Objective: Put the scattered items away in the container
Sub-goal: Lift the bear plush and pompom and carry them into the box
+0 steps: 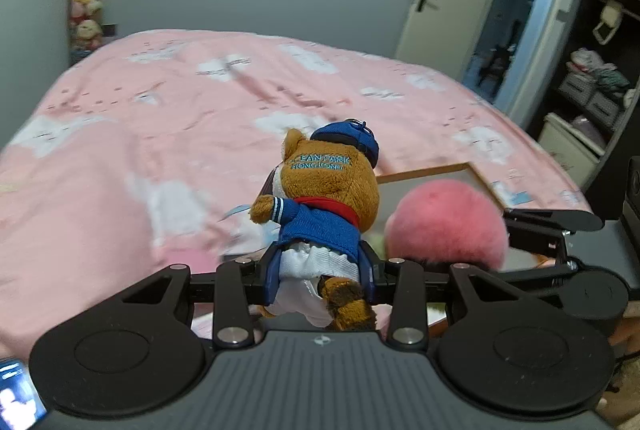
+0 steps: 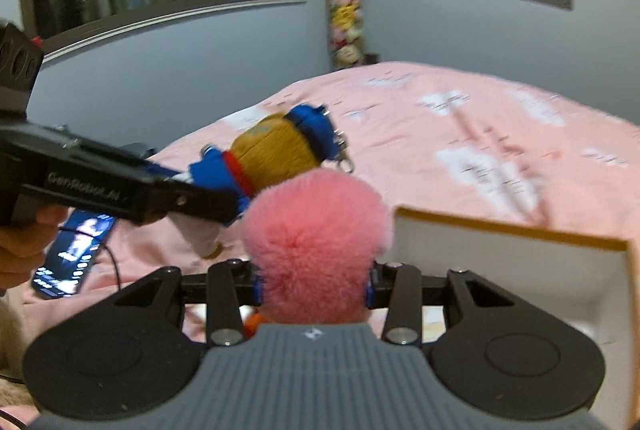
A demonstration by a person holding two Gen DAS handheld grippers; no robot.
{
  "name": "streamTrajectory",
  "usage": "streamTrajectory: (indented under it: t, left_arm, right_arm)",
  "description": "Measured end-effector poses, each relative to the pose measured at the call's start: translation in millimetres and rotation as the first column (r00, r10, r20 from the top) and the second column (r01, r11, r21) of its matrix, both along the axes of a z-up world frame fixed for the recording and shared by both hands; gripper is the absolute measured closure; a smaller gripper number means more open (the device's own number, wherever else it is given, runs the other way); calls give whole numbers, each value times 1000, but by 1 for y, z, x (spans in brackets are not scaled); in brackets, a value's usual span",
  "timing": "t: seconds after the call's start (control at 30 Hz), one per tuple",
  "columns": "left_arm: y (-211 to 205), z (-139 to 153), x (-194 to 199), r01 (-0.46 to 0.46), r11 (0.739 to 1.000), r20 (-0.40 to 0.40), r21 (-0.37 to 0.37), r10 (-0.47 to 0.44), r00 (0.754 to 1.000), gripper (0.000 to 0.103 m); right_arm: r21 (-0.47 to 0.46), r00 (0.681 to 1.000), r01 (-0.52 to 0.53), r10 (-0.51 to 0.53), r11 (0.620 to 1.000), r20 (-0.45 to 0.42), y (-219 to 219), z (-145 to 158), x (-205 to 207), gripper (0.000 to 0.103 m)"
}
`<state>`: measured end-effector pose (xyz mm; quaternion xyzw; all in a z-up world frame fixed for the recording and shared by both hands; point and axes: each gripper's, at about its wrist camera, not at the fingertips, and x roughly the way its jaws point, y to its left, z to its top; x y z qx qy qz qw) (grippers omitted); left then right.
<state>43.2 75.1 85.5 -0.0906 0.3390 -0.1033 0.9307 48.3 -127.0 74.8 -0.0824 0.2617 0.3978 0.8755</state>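
**Toys lifted over the bed, box waiting beside them**

Toys are in both grippers, held clear of the bed. The left gripper (image 1: 318, 270) has its fingers clamped on the lower body of a brown bear (image 1: 328, 198) in a blue jacket and cap, so the head stands free above the jaws. The right gripper (image 2: 314, 288) is closed on the base of a pink fluffy ball (image 2: 316, 250), which bulges over its fingers. Gripping each low down looks sensible: the soft bulk stays out in front and should fall away cleanly once the fingers part.

A white box (image 2: 516, 230) with a tan cardboard edge sits on the bed just right of the pink ball, its open top facing up. Both toys seem close to it, though neither is over the opening yet; carrying them across is likely the step in hand.

The pink bedspread (image 1: 160, 118) with white cloud prints is soft and rumpled, so the box may tilt if nudged. A lit phone (image 2: 74, 254) lies on it near the person's hand (image 2: 24, 238). Grey walls, a window, an open door, a tall column of stuffed toys (image 2: 346, 10) and shelves surround the bed.
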Motion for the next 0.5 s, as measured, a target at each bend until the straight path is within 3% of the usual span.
streamTrajectory:
  t: [0.23, 0.5]
  left_arm:
    - [-48, -16, 41, 111, 990, -34, -90, -114, 993, 59]
    - [-102, -62, 79, 198, 967, -128, -161, -219, 967, 59]
  right_arm:
    - [-83, 983, 183, -180, 980, 41, -62, 15, 25, 59]
    - [-172, 955, 274, -289, 946, -68, -112, -6, 61, 59]
